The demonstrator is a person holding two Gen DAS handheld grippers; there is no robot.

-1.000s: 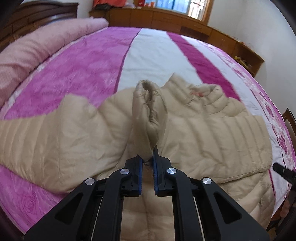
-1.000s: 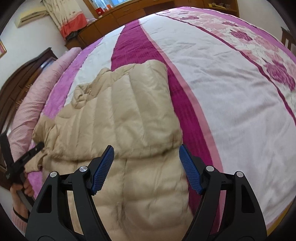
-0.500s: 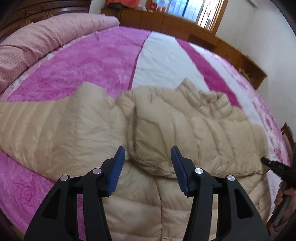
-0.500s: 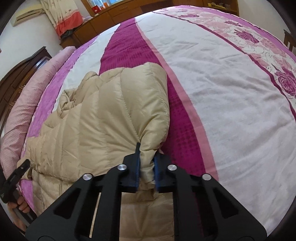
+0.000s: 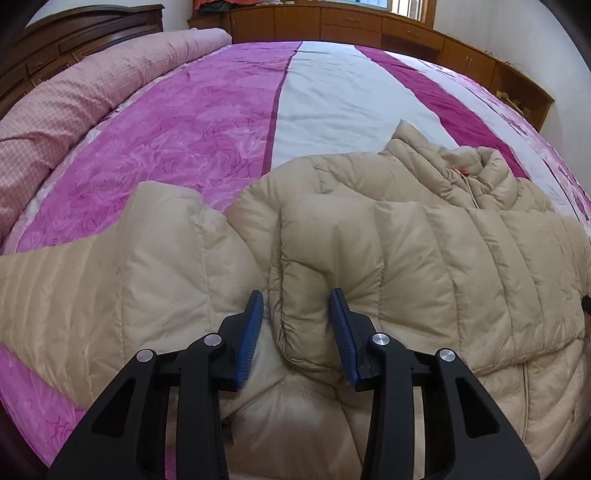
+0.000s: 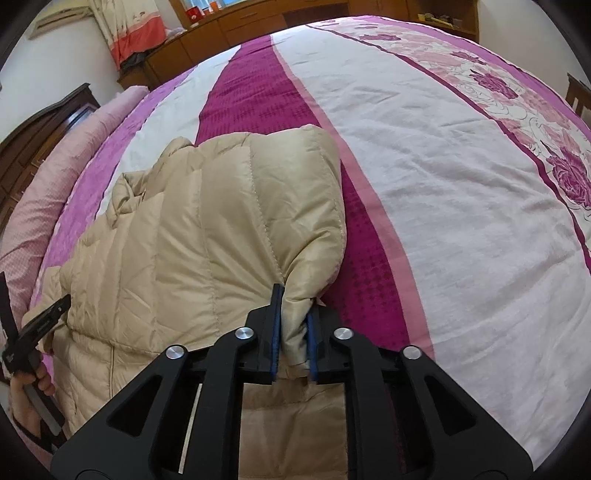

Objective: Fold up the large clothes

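A beige quilted down jacket (image 5: 424,251) lies on the bed, collar toward the far side. One sleeve is folded across its chest; the other sleeve (image 5: 92,280) stretches out to the left. My left gripper (image 5: 297,332) is open, its blue pads on either side of the folded sleeve's cuff end. In the right wrist view the jacket (image 6: 184,240) fills the left half. My right gripper (image 6: 293,332) is shut on a fold of fabric at the jacket's right shoulder edge. The left gripper (image 6: 40,325) shows at the far left there.
The bed cover (image 5: 207,122) is pink, magenta and white striped with rose prints (image 6: 569,177). A rolled pink quilt (image 5: 74,96) lies along the left side by a dark headboard. Wooden cabinets (image 5: 369,26) line the far wall.
My left gripper let go of the sleeve, which now lies folded across the chest, and its jaws have narrowed around the cuff. My right gripper closed on the jacket's right edge and holds it.
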